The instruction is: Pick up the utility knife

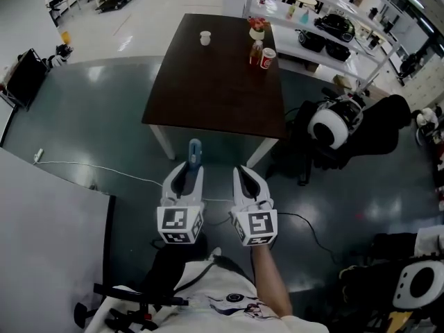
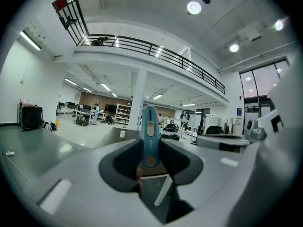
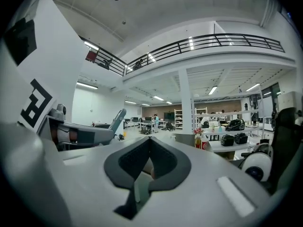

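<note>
A grey-green polished floor (image 1: 104,116) spreads under and ahead of both tools. To the left of the left gripper (image 1: 192,169) a large white panel (image 1: 48,241) fills the near corner. Straight ahead of the two grippers, a little beyond their tips, stands a dark brown table (image 1: 215,82) on white legs. Further ahead and off to the right of the right gripper (image 1: 244,172) runs a white shelving unit (image 1: 316,11) loaded with dark appliances. Nearer on that same side, well apart from the right gripper, sits a black machine with a round white housing (image 1: 331,125).

The grippers are held side by side, close together and pointing nearly level toward the table, each with its marker cube toward the person. The left gripper is clamped on the utility knife (image 2: 149,136). The knife's blue body stands upright between the dark pads, and its rounded end sticks out well past the jaw tips. The right gripper's jaws are pressed together, pad against pad.

A thin white cable (image 1: 104,168) lies on the floor to the left of the left gripper. On the far half of the table, ahead of the right gripper, are a small bottle (image 1: 256,51) and a red can (image 1: 268,59) just beside each other, with a small flower pot (image 1: 257,28) behind them. A white cup (image 1: 205,38) stands apart, ahead of the left gripper.
</note>
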Demonstrator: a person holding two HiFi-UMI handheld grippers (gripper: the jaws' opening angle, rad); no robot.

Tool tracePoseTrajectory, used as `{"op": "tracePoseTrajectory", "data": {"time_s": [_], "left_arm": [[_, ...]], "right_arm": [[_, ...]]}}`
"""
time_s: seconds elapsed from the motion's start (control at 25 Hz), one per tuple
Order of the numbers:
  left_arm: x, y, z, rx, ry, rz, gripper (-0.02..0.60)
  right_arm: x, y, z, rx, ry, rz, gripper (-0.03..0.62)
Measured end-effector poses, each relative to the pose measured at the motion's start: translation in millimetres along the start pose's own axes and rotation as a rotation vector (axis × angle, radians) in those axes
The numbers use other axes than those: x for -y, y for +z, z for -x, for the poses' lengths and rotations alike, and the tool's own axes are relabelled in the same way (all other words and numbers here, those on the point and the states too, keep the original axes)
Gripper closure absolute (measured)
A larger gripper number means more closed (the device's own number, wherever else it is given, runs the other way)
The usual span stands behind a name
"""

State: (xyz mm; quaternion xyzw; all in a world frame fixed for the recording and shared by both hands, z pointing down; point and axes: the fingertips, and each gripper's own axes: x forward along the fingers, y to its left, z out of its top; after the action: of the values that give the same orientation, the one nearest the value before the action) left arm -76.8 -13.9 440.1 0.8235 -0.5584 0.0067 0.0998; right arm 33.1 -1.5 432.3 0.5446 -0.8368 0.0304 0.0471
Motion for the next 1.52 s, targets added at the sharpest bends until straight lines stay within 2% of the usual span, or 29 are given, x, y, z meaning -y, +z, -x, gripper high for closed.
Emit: {"op": "tracePoseTrajectory", "data": {"time_s": [0.28, 0.52, 0.88, 1.12, 1.52], "left_arm": [[29, -11, 40, -0.020, 0.002, -0.012, 0.457], [39, -3, 51, -0.008, -0.021, -0.026, 0.457], [15, 21, 51, 0.030, -0.041, -0.046, 0.457], [-6, 27, 51, 0.037, -0.023, -0.050, 0.457], [-14, 39, 45, 0.071, -0.017, -0.063, 0.457]], "right_arm": [[-9, -7, 46, -0.001, 0.016, -0.015, 0.592], [-14, -5, 62, -0.003, 0.002, -0.013, 0.592], [-10, 20, 47, 0.054, -0.075, -0.041, 0.594], [-16, 25, 33, 0.063, -0.077, -0.042, 0.594], [-9, 33, 24, 0.076, -0.103, -0.039, 0.595]]}}
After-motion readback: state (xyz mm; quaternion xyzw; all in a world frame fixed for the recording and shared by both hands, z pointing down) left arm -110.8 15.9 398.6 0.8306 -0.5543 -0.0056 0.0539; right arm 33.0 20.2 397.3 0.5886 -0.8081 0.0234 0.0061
